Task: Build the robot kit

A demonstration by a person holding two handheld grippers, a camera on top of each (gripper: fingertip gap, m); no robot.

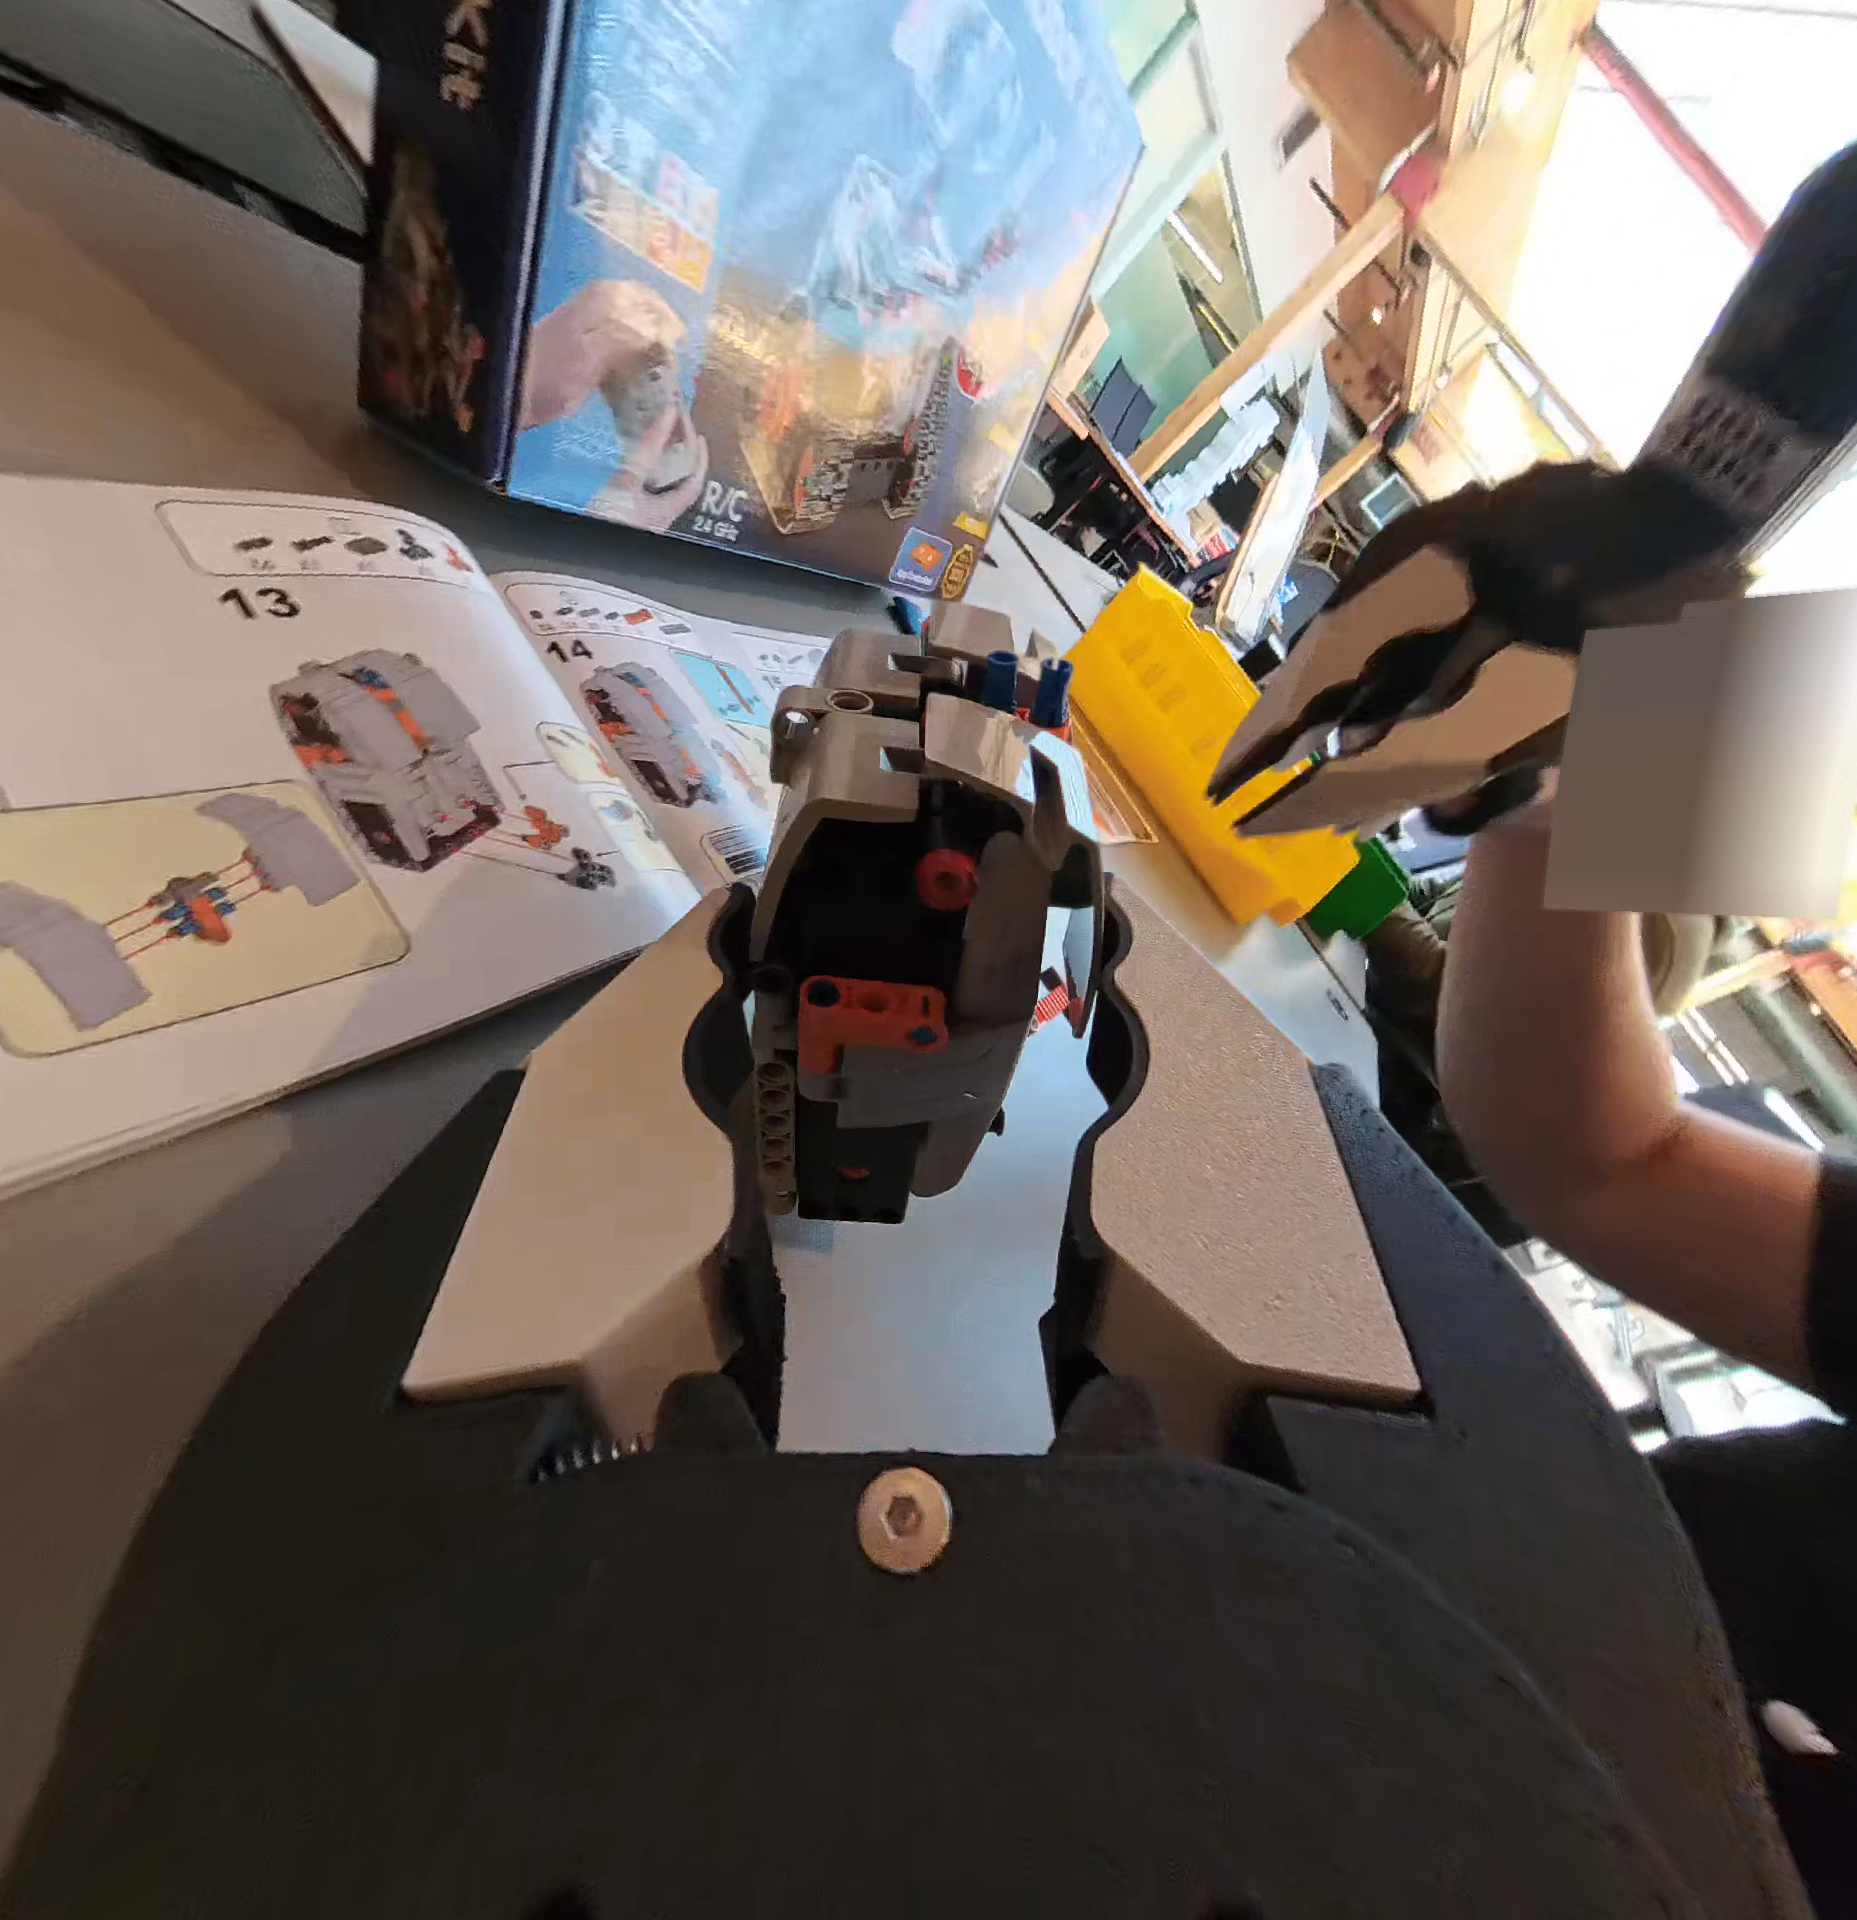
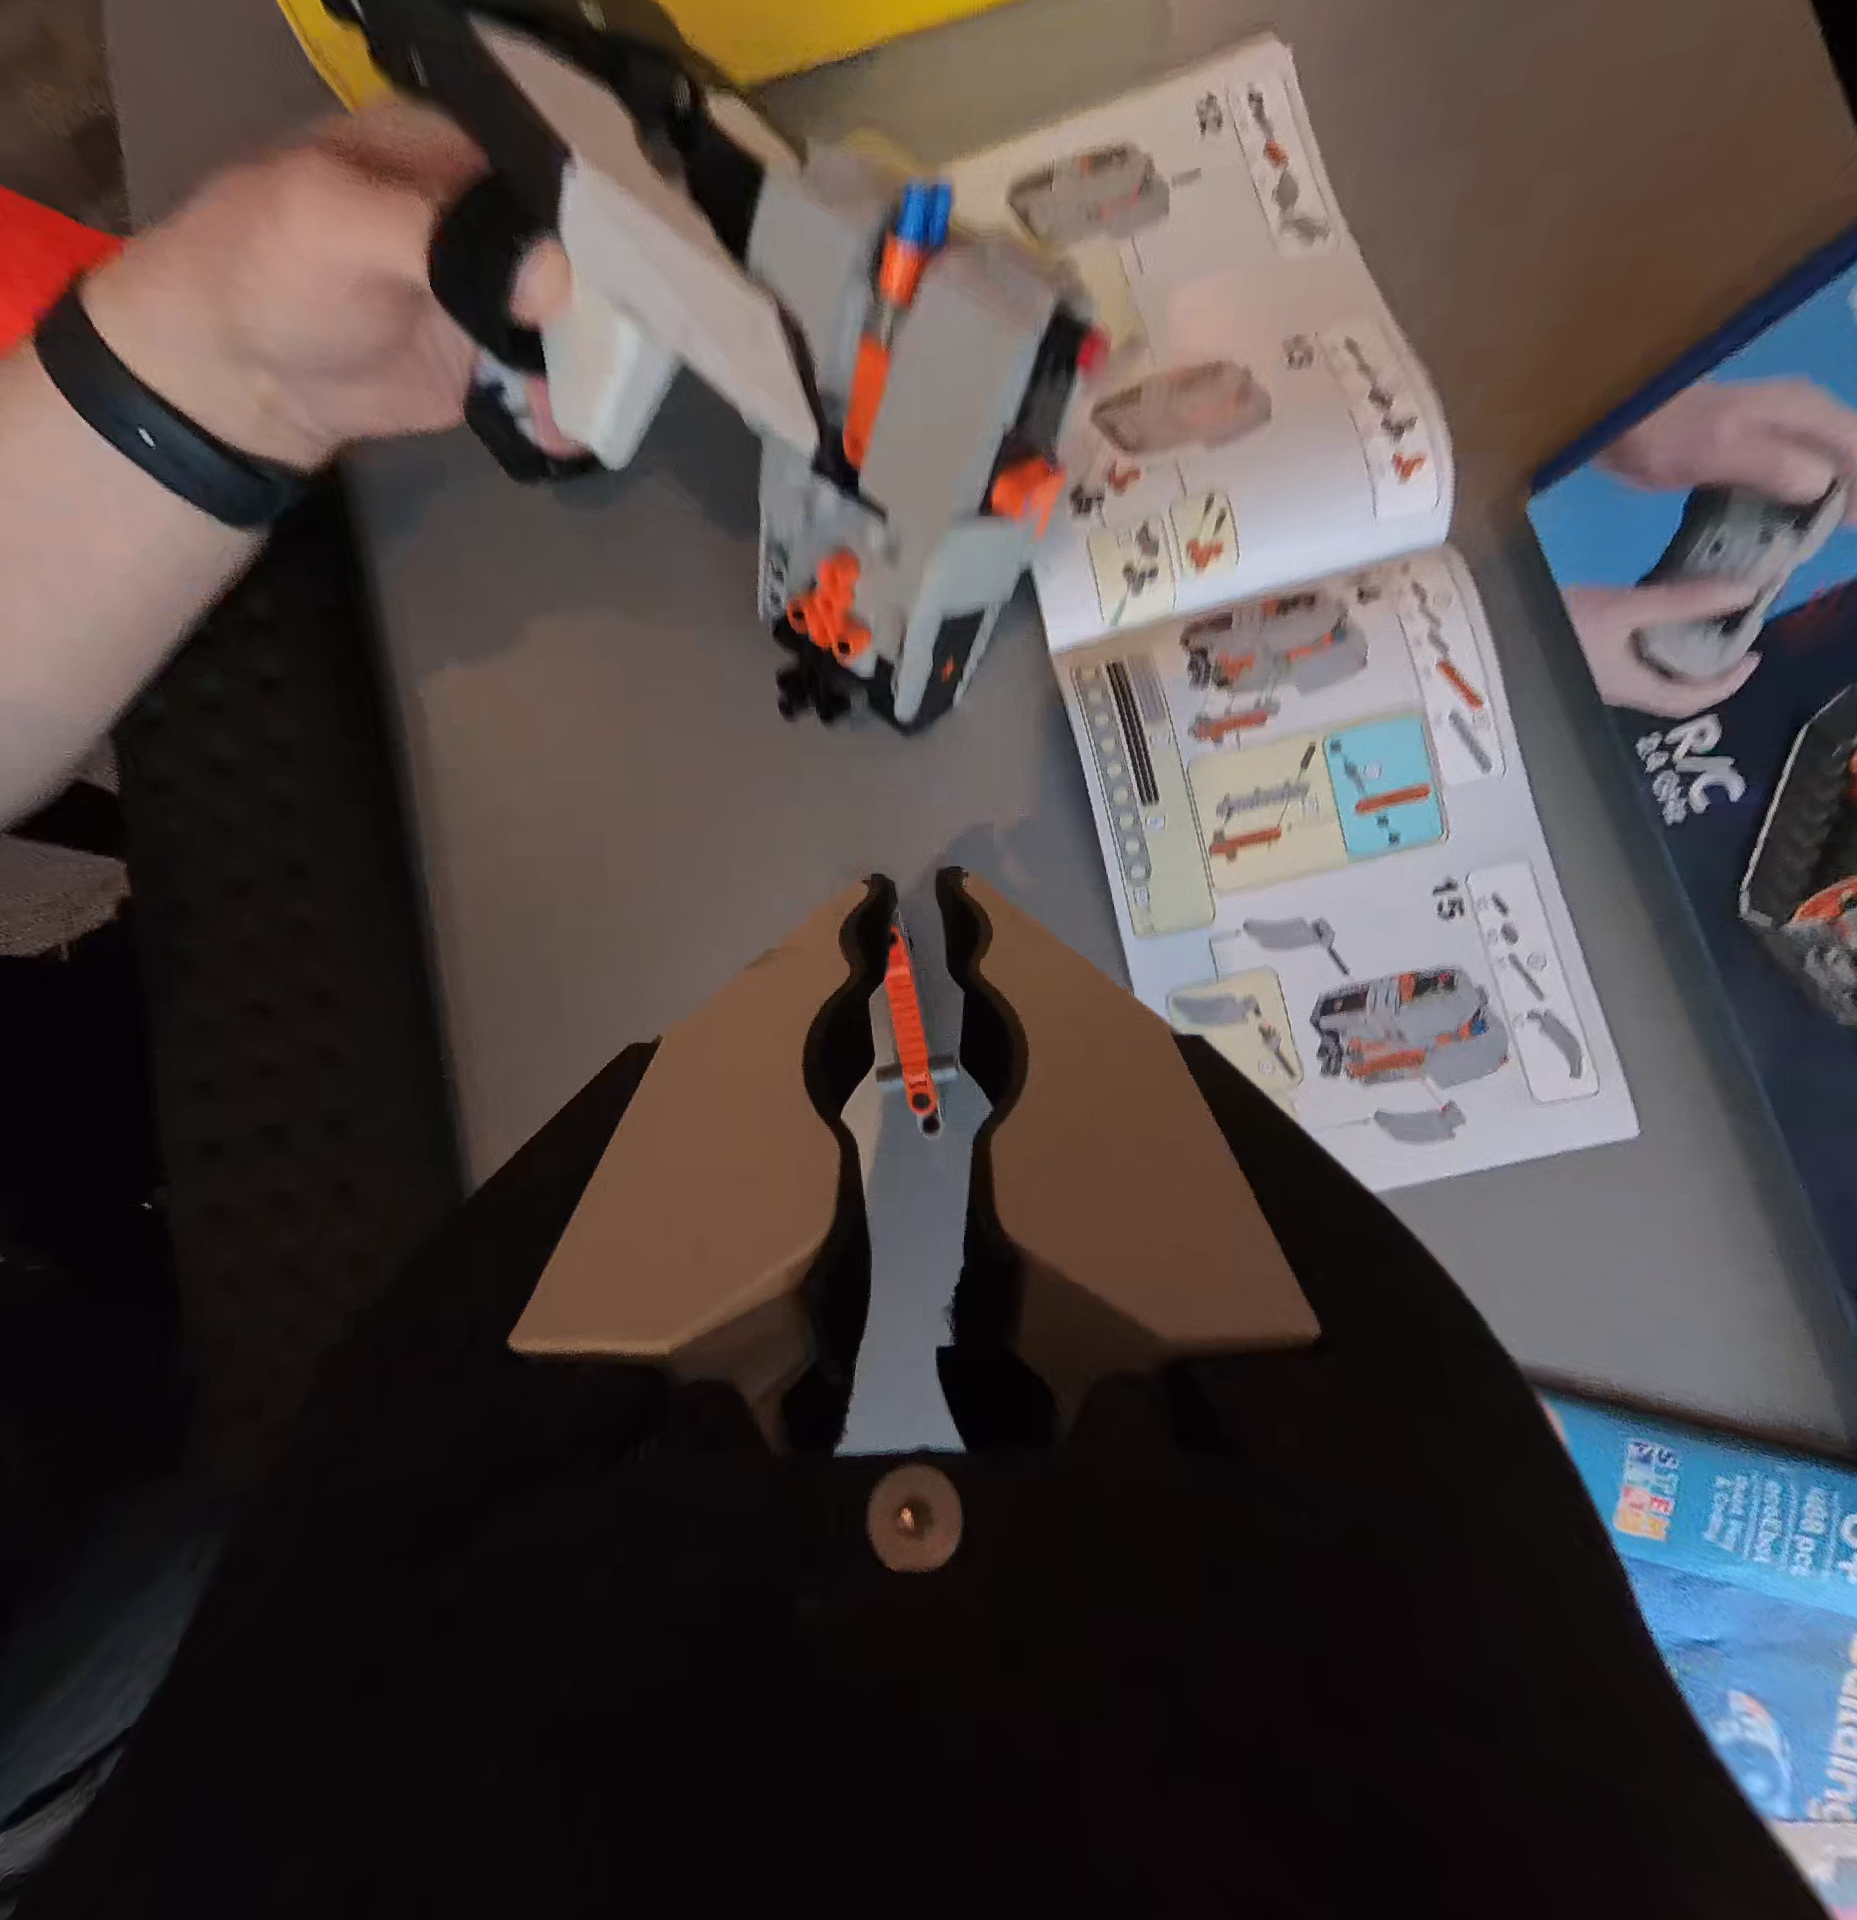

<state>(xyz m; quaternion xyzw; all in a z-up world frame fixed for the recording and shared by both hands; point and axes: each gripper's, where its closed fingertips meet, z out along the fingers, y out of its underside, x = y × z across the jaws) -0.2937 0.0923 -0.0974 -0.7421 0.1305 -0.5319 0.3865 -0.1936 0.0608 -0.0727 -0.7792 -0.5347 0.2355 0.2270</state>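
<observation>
My left gripper [image 1: 919,935] is shut on a partly built brick model [image 1: 882,831], grey and black with orange parts and blue pins, and holds it above the grey table. In the right wrist view the model [image 2: 903,436] shows blurred at the top, in the left gripper [image 2: 799,343] that a hand holds. My right gripper [image 2: 916,883] is shut on a thin orange beam with a grey pin [image 2: 908,1003], nearer than the model and apart from it. In the left wrist view the right gripper [image 1: 1230,805] hangs to the right of the model.
An open instruction booklet [image 1: 280,779] [image 2: 1267,644] lies on the grey table [image 2: 643,779]. A blue kit box [image 1: 799,291] [image 2: 1734,499] stands beyond it, with a second blue box [image 2: 1755,1579] nearby. A yellow bin [image 1: 1163,717] and a green block [image 1: 1360,894] sit at the table's edge.
</observation>
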